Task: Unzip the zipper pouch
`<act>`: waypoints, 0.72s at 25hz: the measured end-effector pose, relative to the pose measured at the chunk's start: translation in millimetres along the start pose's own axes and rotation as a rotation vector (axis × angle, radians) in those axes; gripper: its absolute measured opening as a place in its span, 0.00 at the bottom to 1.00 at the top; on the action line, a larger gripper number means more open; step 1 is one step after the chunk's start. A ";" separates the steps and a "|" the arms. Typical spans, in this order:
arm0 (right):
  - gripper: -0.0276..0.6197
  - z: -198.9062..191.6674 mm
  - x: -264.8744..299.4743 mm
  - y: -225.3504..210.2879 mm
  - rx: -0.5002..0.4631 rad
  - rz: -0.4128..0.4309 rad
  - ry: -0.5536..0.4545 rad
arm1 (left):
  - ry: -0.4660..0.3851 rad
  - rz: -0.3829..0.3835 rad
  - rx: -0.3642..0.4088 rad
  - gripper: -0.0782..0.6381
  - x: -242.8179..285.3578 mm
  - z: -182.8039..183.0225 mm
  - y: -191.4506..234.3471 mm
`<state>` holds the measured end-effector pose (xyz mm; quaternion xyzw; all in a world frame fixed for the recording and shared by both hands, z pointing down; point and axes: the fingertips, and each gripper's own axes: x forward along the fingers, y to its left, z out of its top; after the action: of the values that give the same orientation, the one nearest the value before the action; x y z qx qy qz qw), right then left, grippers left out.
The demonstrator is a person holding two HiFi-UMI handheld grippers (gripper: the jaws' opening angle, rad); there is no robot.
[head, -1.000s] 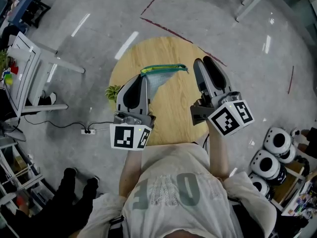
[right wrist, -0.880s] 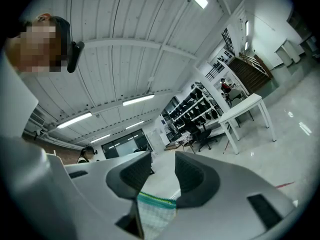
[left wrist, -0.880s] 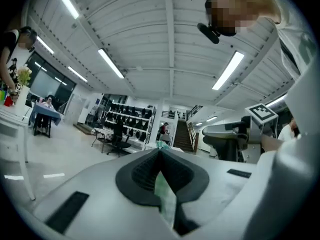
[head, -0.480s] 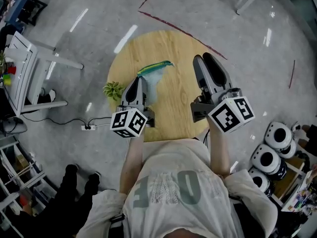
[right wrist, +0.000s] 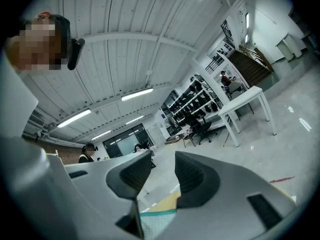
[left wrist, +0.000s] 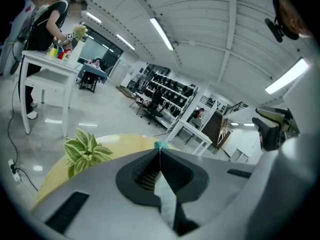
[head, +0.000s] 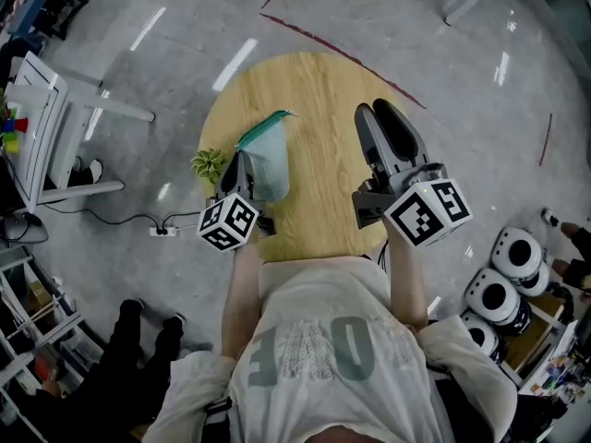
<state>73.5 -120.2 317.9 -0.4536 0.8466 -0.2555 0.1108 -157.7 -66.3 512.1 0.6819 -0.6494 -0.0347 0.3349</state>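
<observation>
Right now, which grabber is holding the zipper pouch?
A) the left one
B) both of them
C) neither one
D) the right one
A: the left gripper has its jaws pressed together on the zipper pouch, while the right gripper has its jaws apart, gripping nothing.

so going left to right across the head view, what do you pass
white desk → power strip → plant → pouch → right tongs → white round objects
</observation>
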 end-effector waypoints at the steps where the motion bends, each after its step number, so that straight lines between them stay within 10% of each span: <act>1: 0.26 -0.3 0.1 -0.2 0.001 0.000 0.003 | 0.014 0.013 0.013 0.15 1.0 -4.0 3.4; 18: 0.26 -12.8 4.0 -5.7 0.018 -0.004 0.038 | 0.283 0.091 0.114 0.15 16.9 -91.7 27.7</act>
<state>69.9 -121.8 332.0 -0.4495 0.8452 -0.2720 0.0981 -134.7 -42.1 603.5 0.6677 -0.6269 0.1140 0.3850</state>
